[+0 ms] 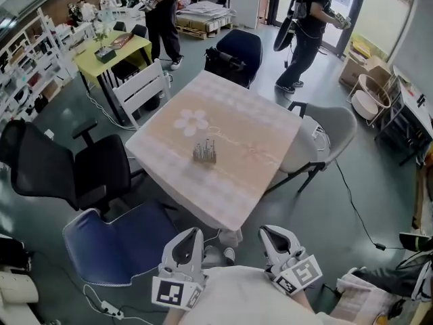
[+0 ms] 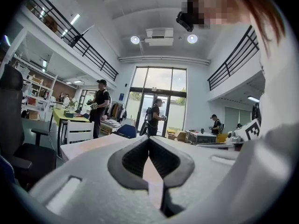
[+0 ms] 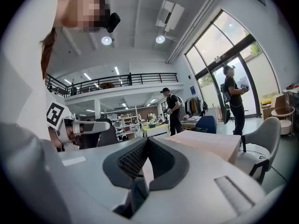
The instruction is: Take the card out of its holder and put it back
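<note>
Nearest, the left gripper [image 2: 149,139] and right gripper [image 3: 147,140] are held level with jaws pressed together, empty. Farther off, mid-table [image 1: 260,124], the holder [image 1: 204,152] stands, its card seemingly inside. Jaws should be opened before the holder is reached.

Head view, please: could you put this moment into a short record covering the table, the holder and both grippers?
table: covered by a pink flowered cloth
holder: stands near the table's middle; any card in it is too small to make out
left gripper: jaws together, empty, short of the table's near edge
right gripper: jaws together, empty, level with the left
task state: holder not yet reached
</note>
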Tool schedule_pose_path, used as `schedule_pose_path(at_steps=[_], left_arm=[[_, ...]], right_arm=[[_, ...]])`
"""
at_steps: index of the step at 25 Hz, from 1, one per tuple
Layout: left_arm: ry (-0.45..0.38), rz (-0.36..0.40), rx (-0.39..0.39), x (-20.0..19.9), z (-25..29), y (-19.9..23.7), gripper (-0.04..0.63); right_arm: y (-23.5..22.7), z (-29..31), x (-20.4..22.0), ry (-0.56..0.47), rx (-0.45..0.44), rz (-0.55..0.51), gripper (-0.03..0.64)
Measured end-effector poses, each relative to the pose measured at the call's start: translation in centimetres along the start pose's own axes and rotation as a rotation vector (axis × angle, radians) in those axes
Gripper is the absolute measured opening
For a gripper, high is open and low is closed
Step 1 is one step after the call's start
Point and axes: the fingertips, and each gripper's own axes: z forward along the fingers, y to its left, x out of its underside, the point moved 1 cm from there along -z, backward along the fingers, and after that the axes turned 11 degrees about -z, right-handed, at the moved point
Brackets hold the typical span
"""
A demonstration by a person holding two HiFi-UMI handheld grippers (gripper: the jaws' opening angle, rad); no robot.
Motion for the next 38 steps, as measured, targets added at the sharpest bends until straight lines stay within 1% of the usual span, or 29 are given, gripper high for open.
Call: schedule_pose_path(at_steps=[6, 11, 17, 22, 32, 38], left_arm=[[0.022, -0.001, 0.035, 0.1, 2.1, -0.8, 0.0], [0.037, -0.008, 0.055, -0.2, 3.8, -0.2, 0.0], [0.041, -0.025, 0.042, -0.9, 5.6, 2.5, 0.0], [0.058, -0.022, 0.047, -2.5, 7.7, 5.0, 0.0], [0.076, -0.037, 0.101, -3.3, 11.9, 7.9, 0.0], [0.074, -0.035, 0.098, -4.2, 12.8, 10.0, 0.0]], right_arm=[[-1.6, -0.5, 0.4, 0.018, 0.036, 0.011, -0.002], [-2.8, 0.7, 0.2, 0.028, 0.054, 0.013, -0.002], [-3.3, 4.0, 0.0, 0.035, 0.047, 0.017, -0.002], [-3.5, 7.6, -1.4, 0.024, 0.039, 0.017, -0.002], [-5.4, 11.2, -1.1, 0.043, 0.109, 0.02, -0.002], [-5.6, 13.6, -1.6, 0.032, 0.112, 0.012, -0.002]])
